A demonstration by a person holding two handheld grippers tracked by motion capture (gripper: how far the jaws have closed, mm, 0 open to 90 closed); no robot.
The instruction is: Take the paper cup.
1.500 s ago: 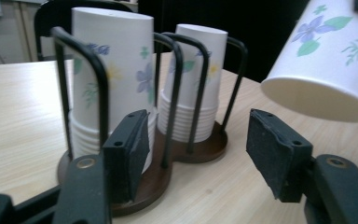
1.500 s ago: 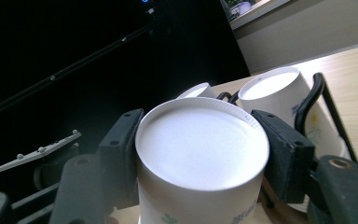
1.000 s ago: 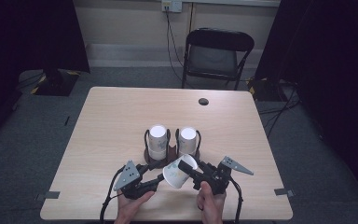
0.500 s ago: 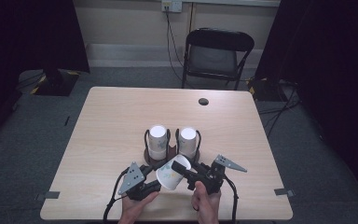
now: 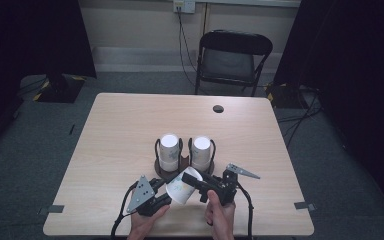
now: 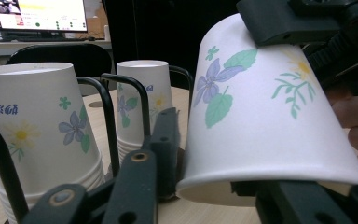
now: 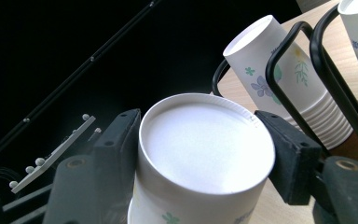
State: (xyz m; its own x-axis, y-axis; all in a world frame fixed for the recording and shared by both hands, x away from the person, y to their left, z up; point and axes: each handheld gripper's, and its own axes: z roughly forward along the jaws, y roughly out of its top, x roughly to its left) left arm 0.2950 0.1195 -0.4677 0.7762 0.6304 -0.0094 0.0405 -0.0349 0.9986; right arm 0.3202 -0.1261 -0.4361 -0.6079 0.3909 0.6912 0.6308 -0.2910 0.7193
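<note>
A flowered paper cup (image 5: pixel 180 189) hangs on its side above the table's near edge, between my two grippers. My left gripper (image 5: pixel 169 197) has just been closing its jaws, and they now press on the cup's (image 6: pixel 261 116) wide mouth end. The left gripper (image 6: pixel 223 186) has one jaw on each side of the rim. My right gripper (image 5: pixel 194 179) has just been opening its jaws. Its pads still touch the cup's (image 7: pixel 205 158) narrow base on both sides, so the right gripper (image 7: pixel 204 135) remains around the base. Two upside-down cup stacks (image 5: pixel 169 150) (image 5: pixel 201 150) stand in a black wire holder (image 5: pixel 156 150) just beyond.
The holder's wire loops (image 6: pixel 107 107) stand close beside the held cup. A small dark round hole (image 5: pixel 218 108) sits in the table near its far edge. A black folding chair (image 5: pixel 232 57) stands behind the table (image 5: pixel 120 130). Cables trail from both grippers over the near edge.
The left gripper's jaws have closed in on the cup's mouth end. The cup and both hands have shifted slightly left and toward the near edge.
</note>
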